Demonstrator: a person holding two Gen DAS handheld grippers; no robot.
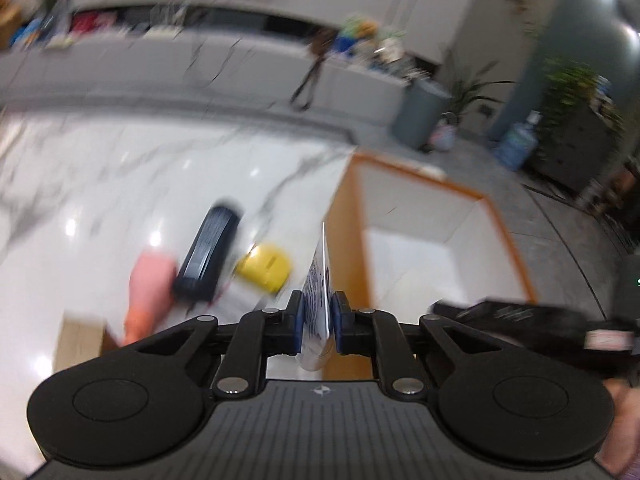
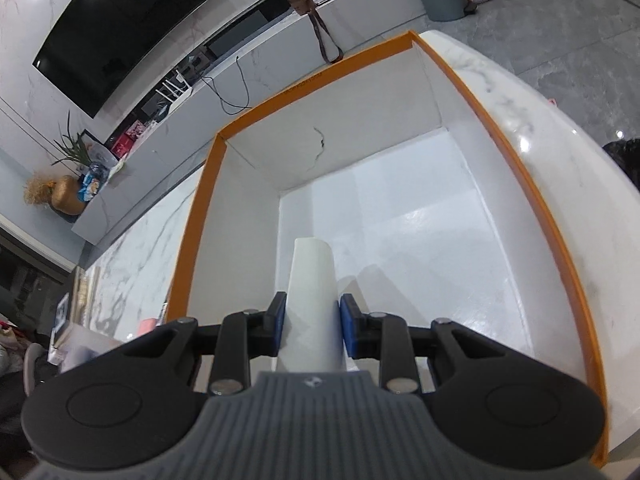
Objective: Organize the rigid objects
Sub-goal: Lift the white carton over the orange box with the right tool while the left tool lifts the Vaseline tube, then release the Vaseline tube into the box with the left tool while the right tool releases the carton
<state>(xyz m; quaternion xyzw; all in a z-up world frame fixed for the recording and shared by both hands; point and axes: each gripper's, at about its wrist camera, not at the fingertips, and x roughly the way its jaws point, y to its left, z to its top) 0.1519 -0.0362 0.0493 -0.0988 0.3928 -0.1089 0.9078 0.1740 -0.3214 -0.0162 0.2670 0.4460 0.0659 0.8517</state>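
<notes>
Fingers: your left gripper (image 1: 316, 318) pinches a thin printed packet (image 1: 318, 280) edge-on beside the orange-rimmed box (image 1: 420, 180); your right gripper (image 2: 312, 326) clamps a white cylinder (image 2: 312, 280) low inside that box (image 2: 552, 232), whose floor otherwise looks bare. Outstanding on the tabletop (image 1: 120, 184): dark blue case (image 1: 210, 252), yellow item (image 1: 266, 266), pink item (image 1: 150, 288). Progress, by my estimate: early.

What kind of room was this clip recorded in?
Most likely a home living room. A large wall-mounted television hangs above a long low media console cluttered with household items, and potted plants stand on the tiled floor. The work happens at a marble-topped table holding an orange-rimmed box.
</notes>
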